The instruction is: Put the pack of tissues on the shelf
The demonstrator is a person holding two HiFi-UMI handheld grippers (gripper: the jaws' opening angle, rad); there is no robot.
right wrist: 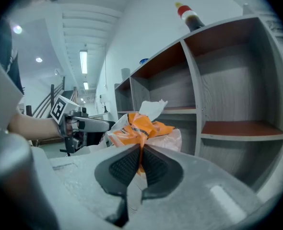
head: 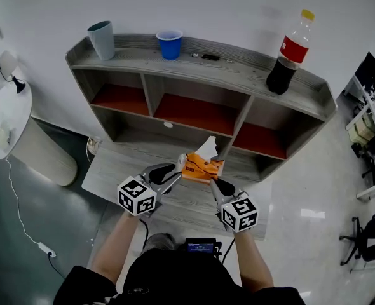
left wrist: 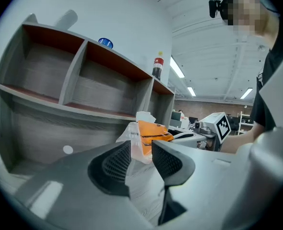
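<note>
Right gripper (right wrist: 141,152) is pinching the pack's (head: 202,168) orange film. Left gripper (left wrist: 141,150) is standing spread, the pack's edge between its jaws, unpressed. Pack is lying between both, before the shelf (head: 251,68). It is judged light, soft and slippery, so gripping its body is advisable. Gripper views are showing these contacts; head view is not.

White wall (head: 225,5), glossy floor (head: 314,189), perhaps chairs (head: 360,237)
</note>
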